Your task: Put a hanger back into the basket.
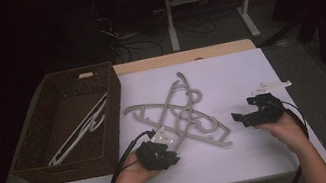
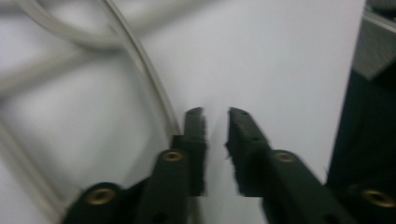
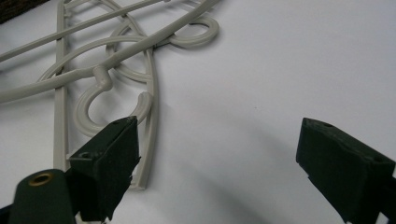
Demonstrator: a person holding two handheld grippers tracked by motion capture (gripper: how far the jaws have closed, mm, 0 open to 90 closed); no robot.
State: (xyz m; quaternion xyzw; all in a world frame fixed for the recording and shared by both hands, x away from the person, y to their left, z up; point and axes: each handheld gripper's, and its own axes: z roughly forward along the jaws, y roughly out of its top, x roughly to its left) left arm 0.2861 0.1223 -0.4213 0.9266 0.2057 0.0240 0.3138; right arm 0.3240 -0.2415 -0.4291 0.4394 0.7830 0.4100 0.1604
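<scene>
At the near edge of the white worktop (image 1: 244, 158), the left gripper (image 1: 158, 154) sits in the person's left hand (image 1: 132, 175), just short of the tangle of grey hangers (image 1: 180, 114). In the left gripper view its jaws stand a little apart, a narrow gap of bare worktop between them and nothing in it; one grey hanger arm (image 2: 149, 79) curves past just beside the jaw at the left of that view, and whether it touches is unclear in the blur.

Across the worktop, well apart from it, the right gripper (image 1: 256, 113) rests in the right hand (image 1: 286, 125). Its jaws stand wide apart and hold nothing. In the right gripper view the end of a hanger bar (image 3: 147, 154) lies just beside the jaw at the left of that view, with a hook (image 3: 100, 107) curling above it, while the space between the jaws is plain white surface.

The hangers lie crossed over one another in the middle of the worktop, between the two grippers and slightly beyond them, their hooks looped together.

Farther left, a dark woven basket (image 1: 109, 116) stands on the worktop's edge with white hangers (image 1: 81, 131) lying slantwise inside it. Beyond the right gripper a small white piece (image 1: 272, 86) lies flat on the worktop.
</scene>
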